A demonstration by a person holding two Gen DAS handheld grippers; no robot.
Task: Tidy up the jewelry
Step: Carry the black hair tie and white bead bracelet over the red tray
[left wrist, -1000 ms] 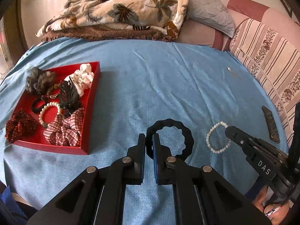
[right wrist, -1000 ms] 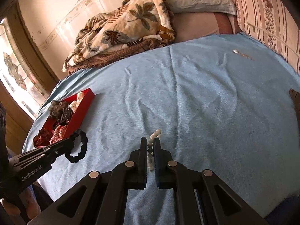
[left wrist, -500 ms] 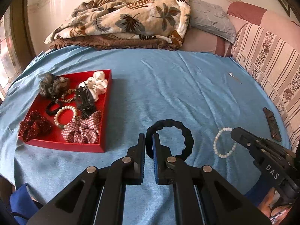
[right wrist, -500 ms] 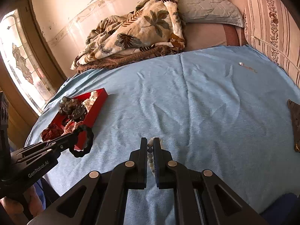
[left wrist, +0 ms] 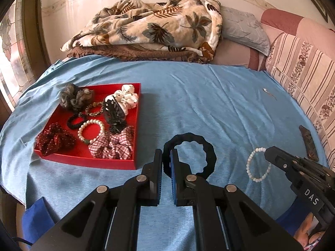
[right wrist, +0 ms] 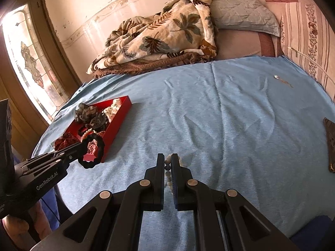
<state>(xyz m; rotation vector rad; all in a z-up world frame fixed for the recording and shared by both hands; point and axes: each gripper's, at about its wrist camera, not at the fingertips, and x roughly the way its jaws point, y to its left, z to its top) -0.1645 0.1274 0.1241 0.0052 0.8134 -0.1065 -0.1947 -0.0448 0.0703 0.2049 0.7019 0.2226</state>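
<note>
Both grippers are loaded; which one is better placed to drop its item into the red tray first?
Left. The left gripper, shut on the black scrunchie, sits right beside the red tray. The right gripper, shut on the pearl bracelet, is farther away.

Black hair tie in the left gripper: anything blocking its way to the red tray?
Nothing visible: only bare blue sheet lies between the black hair tie and the red tray.
</note>
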